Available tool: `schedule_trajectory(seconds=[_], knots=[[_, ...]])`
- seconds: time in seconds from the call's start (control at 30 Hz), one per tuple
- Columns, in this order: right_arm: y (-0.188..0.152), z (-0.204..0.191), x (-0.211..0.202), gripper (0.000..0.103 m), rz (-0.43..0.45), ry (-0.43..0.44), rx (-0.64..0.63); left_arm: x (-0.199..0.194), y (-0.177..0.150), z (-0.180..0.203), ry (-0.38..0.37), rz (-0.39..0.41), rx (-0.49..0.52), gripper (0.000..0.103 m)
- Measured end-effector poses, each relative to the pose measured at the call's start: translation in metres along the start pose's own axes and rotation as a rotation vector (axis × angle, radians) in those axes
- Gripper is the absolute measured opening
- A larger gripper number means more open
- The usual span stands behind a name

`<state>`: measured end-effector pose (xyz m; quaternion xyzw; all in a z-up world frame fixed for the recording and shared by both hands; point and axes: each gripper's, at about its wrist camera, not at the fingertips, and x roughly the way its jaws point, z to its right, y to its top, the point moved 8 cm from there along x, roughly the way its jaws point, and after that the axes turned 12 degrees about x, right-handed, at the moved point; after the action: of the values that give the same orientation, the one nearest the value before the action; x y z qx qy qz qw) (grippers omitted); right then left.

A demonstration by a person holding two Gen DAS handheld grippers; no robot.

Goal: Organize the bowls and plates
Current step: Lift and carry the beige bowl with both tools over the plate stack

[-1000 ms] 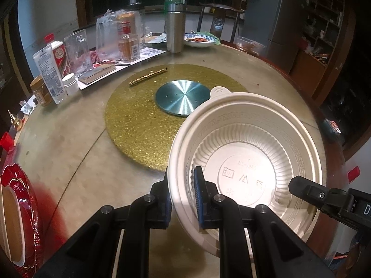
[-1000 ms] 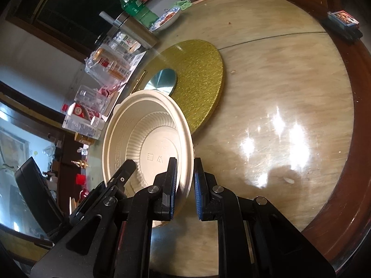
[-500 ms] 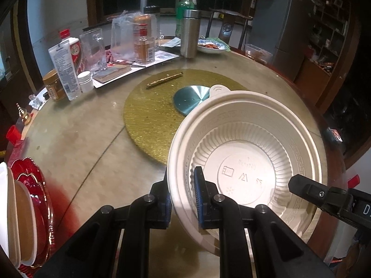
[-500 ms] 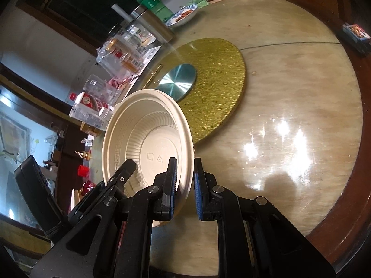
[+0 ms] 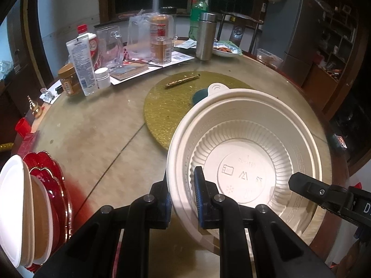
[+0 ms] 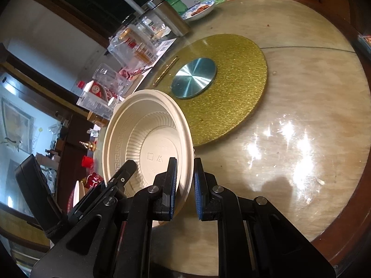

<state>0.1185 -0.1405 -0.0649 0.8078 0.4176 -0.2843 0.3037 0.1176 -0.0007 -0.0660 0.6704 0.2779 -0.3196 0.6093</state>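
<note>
Cream plastic, ribbed and tabbed at its far rim, the bowl (image 5: 245, 162) is held tilted above the round table (image 5: 97, 134), pinched from two sides. The left gripper (image 5: 182, 199) has its fingers clamped on the bowl's near left rim, one pad inside and one outside; the right gripper (image 6: 185, 185) has its fingers clamped on the opposite rim. Beyond the bowl lies a gold glitter mat (image 6: 231, 88) bearing a metal disc (image 6: 193, 77). At the table's near left edge, a red plate (image 5: 55, 185) carries stacked pale dishes (image 5: 14, 208).
</note>
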Motion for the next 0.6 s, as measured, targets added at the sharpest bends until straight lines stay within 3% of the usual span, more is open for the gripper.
schedule_trajectory(seconds=[0.3, 0.6], knots=[[-0.007, -0.019, 0.005, 0.013, -0.017, 0.022, -0.039, -0.011, -0.003, -0.019, 0.016, 0.012, -0.028, 0.016], [-0.017, -0.053, -0.005, 0.013, -0.004, 0.076, -0.107, -0.049, 0.001, -0.042, 0.036, 0.086, -0.054, 0.016]])
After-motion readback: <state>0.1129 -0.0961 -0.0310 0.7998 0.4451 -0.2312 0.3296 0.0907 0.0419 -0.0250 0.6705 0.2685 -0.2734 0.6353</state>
